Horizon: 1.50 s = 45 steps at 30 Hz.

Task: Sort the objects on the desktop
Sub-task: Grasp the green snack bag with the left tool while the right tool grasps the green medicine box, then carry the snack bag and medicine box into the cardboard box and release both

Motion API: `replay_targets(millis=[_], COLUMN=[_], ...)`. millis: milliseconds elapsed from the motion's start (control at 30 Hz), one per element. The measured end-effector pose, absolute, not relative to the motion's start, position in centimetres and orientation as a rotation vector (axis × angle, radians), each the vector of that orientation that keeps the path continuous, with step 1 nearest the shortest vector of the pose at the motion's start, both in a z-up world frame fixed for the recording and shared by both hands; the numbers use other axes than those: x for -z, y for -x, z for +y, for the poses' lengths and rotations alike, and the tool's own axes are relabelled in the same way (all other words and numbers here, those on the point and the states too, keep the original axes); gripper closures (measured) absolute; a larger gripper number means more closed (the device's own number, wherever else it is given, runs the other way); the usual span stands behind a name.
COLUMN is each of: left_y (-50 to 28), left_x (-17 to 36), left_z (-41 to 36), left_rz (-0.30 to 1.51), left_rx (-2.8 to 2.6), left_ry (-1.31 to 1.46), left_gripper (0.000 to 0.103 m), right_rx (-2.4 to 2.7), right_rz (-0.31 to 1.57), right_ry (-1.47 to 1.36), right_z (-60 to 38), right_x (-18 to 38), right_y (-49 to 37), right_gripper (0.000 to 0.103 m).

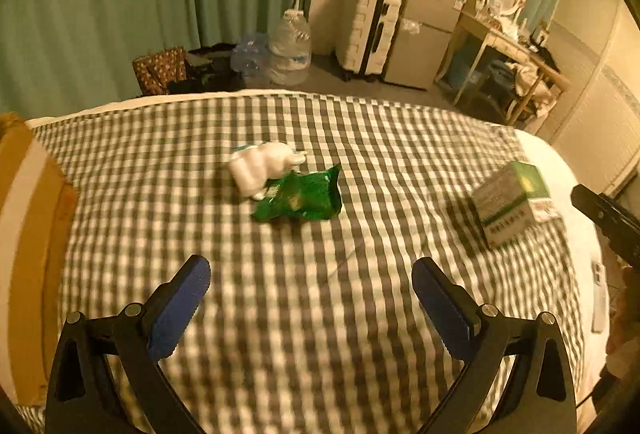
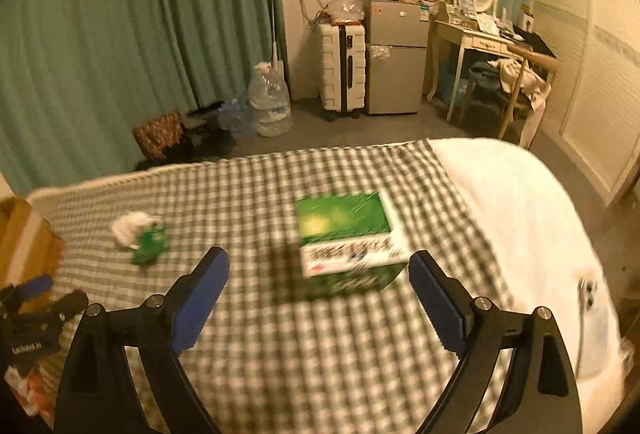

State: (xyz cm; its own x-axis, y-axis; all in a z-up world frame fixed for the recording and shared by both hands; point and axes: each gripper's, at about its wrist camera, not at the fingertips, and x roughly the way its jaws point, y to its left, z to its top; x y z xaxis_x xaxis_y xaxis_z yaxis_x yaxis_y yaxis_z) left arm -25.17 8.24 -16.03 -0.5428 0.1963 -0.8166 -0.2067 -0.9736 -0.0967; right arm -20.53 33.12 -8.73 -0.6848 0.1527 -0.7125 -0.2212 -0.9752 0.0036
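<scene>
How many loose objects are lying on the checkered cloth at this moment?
3. A white crumpled item lies mid-cloth, a green snack wrapper touches its near side, and a green and white box stands apart to the right. Smaller things may be hidden by blur.

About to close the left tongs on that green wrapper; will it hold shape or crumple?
The green wrapper looks crinkled and flattened, so probably floppy, light and likely to crumple. Its glossy film may slip. It touches the white object, which might get nudged.
</scene>
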Motion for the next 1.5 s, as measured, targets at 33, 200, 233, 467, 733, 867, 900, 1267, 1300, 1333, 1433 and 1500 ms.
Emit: replay_targets(millis=[33, 200, 233, 467, 733, 867, 900, 1267, 1300, 1333, 1433, 1500], left_y=[25.7, 28.4, 28.9, 30.1, 29.8, 29.9, 30.1, 33.7, 34.1, 34.1, 33.1, 31.9], left_x=[16.5, 18.9, 19.4, 21.8, 23.4, 22.6, 22.3, 23.2, 23.8, 23.9, 23.2, 22.5], left_z=[8.6, 10.0, 10.0, 9.6, 8.9, 7.5, 7.4, 10.2, 10.3, 10.3, 10.6, 10.4], left_rz=[0.031, 0.065, 0.055, 0.065, 0.110, 0.081, 0.099, 0.117, 0.113, 0.112, 0.194, 0.218], left_rx=[-2.584, -2.596, -2.592, -2.566, -2.569, -2.556, -2.558, -2.553, -2.539, -2.548, -2.569, -2.561], left_ry=[1.372, 1.419, 1.431, 1.492, 1.505, 1.476, 1.459, 1.519, 1.543, 1.529, 1.459, 1.443], left_gripper=[0.000, 0.000, 0.000, 0.000, 0.000, 0.000, 0.000, 0.046, 0.052, 0.055, 0.064, 0.064], right_rx=[-2.714, -2.687, -2.675, -2.738, -2.647, -2.632, -2.638, -2.684, -2.686, -2.688, -2.676, -2.669], right_rz=[0.107, -0.159, -0.213, -0.093, 0.048, 0.244, 0.319, 0.450, 0.456, 0.470, 0.497, 0.509], right_ry=[1.149, 1.252, 1.247, 1.257, 1.283, 1.239, 1.211, 1.193, 1.194, 1.194, 1.187, 1.189], right_z=[33.3, 33.6, 33.6, 35.4, 36.2, 37.2, 37.6, 37.7, 37.8, 37.9, 38.4, 38.6], right_x=[9.0, 12.2, 12.7, 15.1, 17.8, 18.4, 18.4, 18.0, 18.0, 18.0, 18.0, 18.0], right_y=[21.1, 24.3, 24.5, 25.2, 26.0, 24.9, 24.2, 21.9, 22.0, 21.7, 21.4, 21.2], right_gripper=[0.011, 0.011, 0.011, 0.000, 0.000, 0.008, 0.008, 0.008, 0.008, 0.008, 0.008, 0.008])
